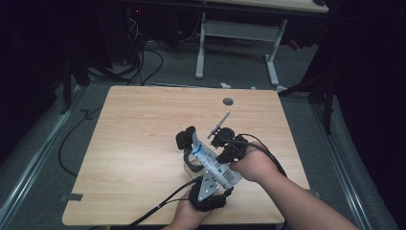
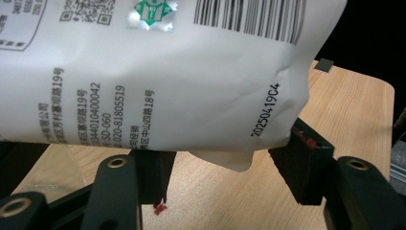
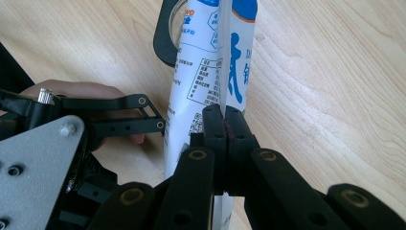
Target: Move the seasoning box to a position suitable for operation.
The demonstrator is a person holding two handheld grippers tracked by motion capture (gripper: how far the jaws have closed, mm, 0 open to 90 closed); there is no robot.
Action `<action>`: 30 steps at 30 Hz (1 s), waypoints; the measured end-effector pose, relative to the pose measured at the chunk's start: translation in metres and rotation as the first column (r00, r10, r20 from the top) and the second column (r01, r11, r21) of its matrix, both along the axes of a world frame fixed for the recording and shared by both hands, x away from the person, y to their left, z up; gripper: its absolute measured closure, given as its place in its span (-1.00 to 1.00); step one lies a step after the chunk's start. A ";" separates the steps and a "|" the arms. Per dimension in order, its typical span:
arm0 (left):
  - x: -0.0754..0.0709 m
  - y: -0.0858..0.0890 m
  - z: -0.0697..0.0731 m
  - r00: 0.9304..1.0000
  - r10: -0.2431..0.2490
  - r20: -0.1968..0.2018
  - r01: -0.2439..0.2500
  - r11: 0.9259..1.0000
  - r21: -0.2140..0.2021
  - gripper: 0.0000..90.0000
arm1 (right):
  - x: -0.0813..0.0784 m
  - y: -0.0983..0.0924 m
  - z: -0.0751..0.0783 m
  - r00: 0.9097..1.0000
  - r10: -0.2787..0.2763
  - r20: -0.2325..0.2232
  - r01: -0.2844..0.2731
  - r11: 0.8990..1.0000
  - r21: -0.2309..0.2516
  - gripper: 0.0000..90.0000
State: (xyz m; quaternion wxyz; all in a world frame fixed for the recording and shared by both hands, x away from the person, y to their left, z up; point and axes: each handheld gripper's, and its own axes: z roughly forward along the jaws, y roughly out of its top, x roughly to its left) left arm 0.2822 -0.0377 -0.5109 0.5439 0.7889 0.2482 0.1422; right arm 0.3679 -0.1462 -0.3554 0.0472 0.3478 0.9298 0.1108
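White pouch (image 1: 210, 160) with blue print, held off the bench (image 1: 139, 139) near its front edge, a little right of the middle. Back panel carries a barcode, a date code and small text, seen close in my left gripper view (image 2: 158, 91); the blue lettering and a nutrition table face my right gripper view (image 3: 210, 62). My right gripper (image 3: 225, 124) has its jaws pressed together on the pouch's thin seam fin, pinching it flat; in the high view that gripper (image 1: 225, 143) sits just right of the pouch, my right hand (image 1: 253, 165) behind it. My left gripper (image 2: 220, 167) stands spread wide across the pouch's lower end, one jaw at each side; the right-hand jaw meets the crumpled corner, while whether the other presses on the pouch I cannot tell. From above, my left gripper (image 1: 208, 189) lies at the front edge, grey plate up, cable trailing toward the front left corner. Beneath the pouch stands a clear glass mug (image 1: 191, 160) with a dark handle. A round grommet hole (image 1: 228, 101) sits near the far edge.
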 end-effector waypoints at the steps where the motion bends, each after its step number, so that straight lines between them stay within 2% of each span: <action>1: 0.000 0.000 0.000 1.000 0.002 0.002 -0.002 1.000 0.001 -0.04 | 0.001 0.001 0.000 1.000 0.003 0.002 -0.003 1.000 0.000 1.00; 19: -0.002 -0.001 0.005 0.999 0.031 0.024 -0.031 0.999 -0.006 -0.01 | 0.006 0.004 0.003 1.000 0.004 0.021 -0.004 1.000 -0.002 1.00; 30: -0.006 -0.001 0.006 0.997 0.058 0.049 -0.058 0.998 -0.017 0.03 | 0.002 0.003 0.008 0.999 0.003 0.042 -0.003 1.000 0.003 1.00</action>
